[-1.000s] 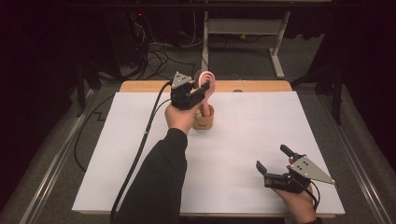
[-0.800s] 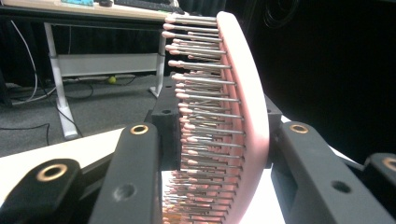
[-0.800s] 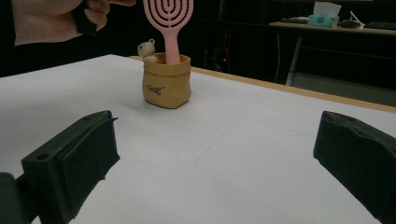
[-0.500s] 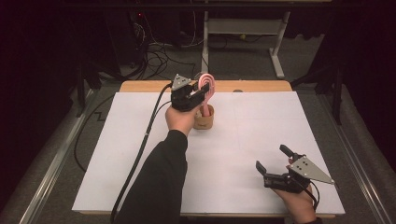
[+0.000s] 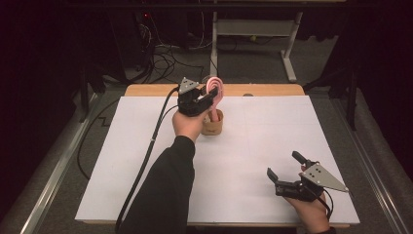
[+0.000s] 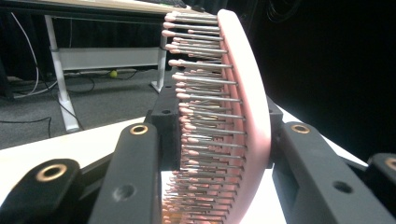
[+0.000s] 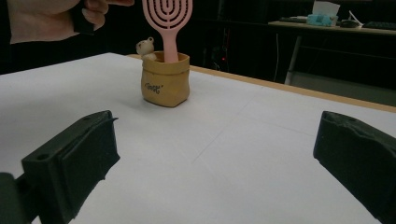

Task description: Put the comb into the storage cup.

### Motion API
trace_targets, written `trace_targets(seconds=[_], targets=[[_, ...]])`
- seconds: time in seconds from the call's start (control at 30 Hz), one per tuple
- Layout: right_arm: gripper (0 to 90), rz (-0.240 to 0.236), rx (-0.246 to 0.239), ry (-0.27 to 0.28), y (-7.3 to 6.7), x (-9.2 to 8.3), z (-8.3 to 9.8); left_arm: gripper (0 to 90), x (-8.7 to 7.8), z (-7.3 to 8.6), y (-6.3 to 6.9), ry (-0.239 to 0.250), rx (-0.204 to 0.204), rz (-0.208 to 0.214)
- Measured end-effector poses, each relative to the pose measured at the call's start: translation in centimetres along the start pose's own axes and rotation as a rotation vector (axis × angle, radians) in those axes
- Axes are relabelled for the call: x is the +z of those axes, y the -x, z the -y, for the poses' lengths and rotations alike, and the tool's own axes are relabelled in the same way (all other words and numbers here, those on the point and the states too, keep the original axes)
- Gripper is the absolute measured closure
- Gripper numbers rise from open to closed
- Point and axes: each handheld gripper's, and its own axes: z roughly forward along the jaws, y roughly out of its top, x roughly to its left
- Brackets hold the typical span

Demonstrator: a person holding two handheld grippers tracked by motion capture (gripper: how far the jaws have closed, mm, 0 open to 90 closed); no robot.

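Resting at the lower right of the high view, the right gripper (image 5: 285, 171) is kept wide apart with nothing between its jaws. Higher, left of centre, the pink hairbrush (image 5: 215, 91) is clamped at its head by the left gripper (image 5: 213, 93), while the handle is stood in the small brown pot (image 5: 213, 126). The brush is judged light and stiff; its smooth handle could slip, so the head rim is the safer place.

place: lab | cues: cables (image 5: 160, 56) on floor (dark), desk frame (image 5: 253, 34)

Dark room, grey carpet floor (image 5: 253, 68), white desk frame (image 5: 253, 29).
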Motion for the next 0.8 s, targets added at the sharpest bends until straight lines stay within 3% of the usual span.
trace_targets(seconds=[0.3,0.47,0.7,0.8], targets=[[0.3,0.001,-0.001,0.001,-0.01,-0.01,-0.04,61.8,-0.22,-0.18,-0.41,-0.018,-0.003,-0.003],[0.4,0.003,-0.002,0.002,-0.03,-0.05,-0.08,60.9,-0.37,-0.24,-0.39,-0.02,0.024,-0.015],[0.4,0.006,-0.002,0.001,-0.02,-0.05,-0.08,60.7,-0.37,-0.27,-0.51,-0.028,0.025,-0.009],[0.4,0.005,-0.005,0.001,-0.07,-0.01,-0.09,57.0,-0.44,-0.27,-0.7,-0.042,0.019,-0.004]])
